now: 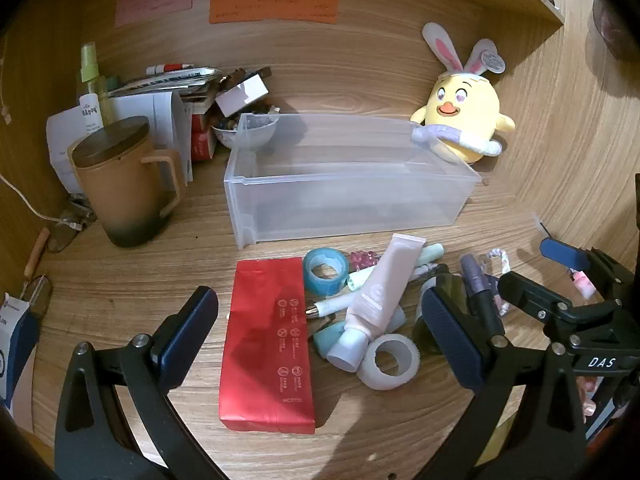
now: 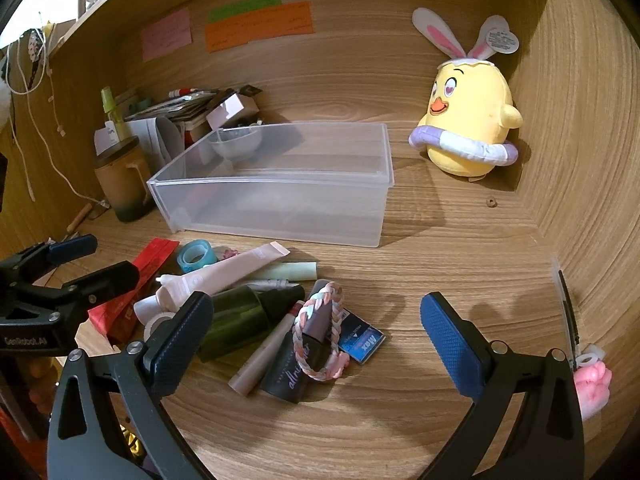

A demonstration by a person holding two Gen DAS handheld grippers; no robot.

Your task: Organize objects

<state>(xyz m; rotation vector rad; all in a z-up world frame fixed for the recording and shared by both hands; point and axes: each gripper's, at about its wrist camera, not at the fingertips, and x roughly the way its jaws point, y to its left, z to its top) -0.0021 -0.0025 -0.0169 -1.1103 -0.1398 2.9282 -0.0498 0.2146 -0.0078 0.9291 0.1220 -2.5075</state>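
A clear plastic bin stands empty on the wooden desk. In front of it lies a pile: a red packet, blue tape roll, white tape roll, pink tube, dark green bottle, dark "all nighter" tube, braided bracelet and a blue card. My left gripper is open, its fingers either side of the red packet and tube. My right gripper is open over the bracelet and dark tube.
A brown lidded mug stands left of the bin, with papers, a spray bottle and a small bowl behind. A yellow chick plush sits at the back right. A pink toy lies by the right wall.
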